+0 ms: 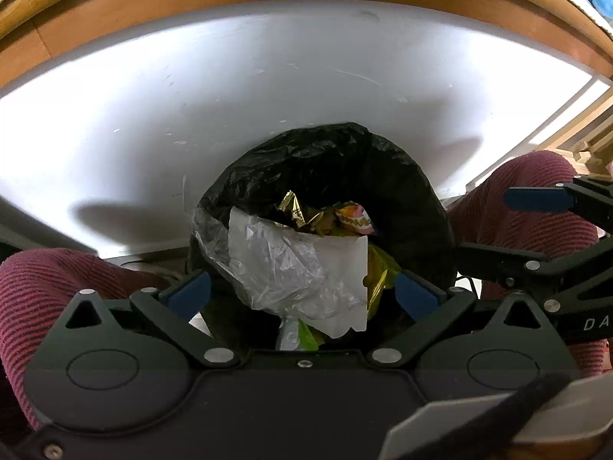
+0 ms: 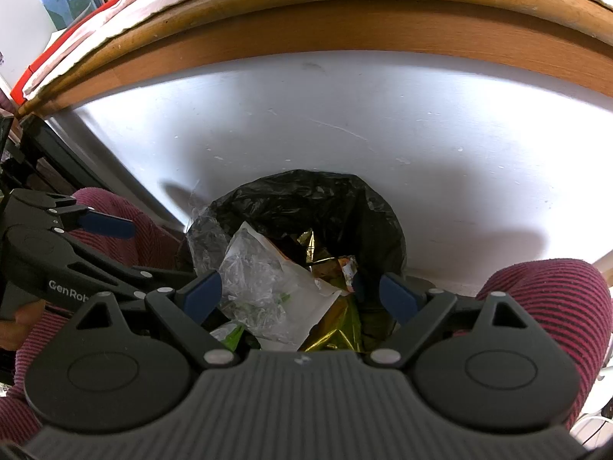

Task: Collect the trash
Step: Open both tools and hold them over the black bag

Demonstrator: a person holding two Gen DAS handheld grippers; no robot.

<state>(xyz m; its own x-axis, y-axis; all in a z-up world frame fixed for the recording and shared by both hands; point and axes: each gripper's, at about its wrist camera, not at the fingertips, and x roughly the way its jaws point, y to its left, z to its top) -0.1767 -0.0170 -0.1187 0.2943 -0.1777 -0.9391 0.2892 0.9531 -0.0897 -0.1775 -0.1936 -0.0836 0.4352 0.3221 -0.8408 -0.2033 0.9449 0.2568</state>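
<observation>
From the left wrist camera, the left gripper (image 1: 302,295) pointed down over a bin lined with a black bag (image 1: 383,176). Its two blue pads (image 1: 189,293) stood wide apart with nothing clamped between them; a crumpled clear plastic wrapper (image 1: 291,268) with a white paper backing lay in the gap, resting on the heap in the bag, and whether it brushed either pad was hard to tell. Behind it showed gold foil (image 1: 297,211) and one pink-and-orange printed packet (image 1: 354,218), mostly buried. A green-and-white scrap (image 1: 299,335) was cut off by the gripper body. Two knees in maroon striped trousers (image 1: 42,299) flanked the bin. The right gripper (image 1: 536,226) reached in from the right edge, one blue pad visible.

From the right wrist camera, the right gripper (image 2: 300,297) also hung over the bag (image 2: 345,207), pads (image 2: 398,299) spread and empty. The clear wrapper (image 2: 260,280) lay just beside its left pad, the gold foil (image 2: 337,329) beneath. The left gripper (image 2: 95,237) showed at the left, only one pad clear. A wooden edge (image 2: 306,27) curved above a white panel (image 2: 421,145).
</observation>
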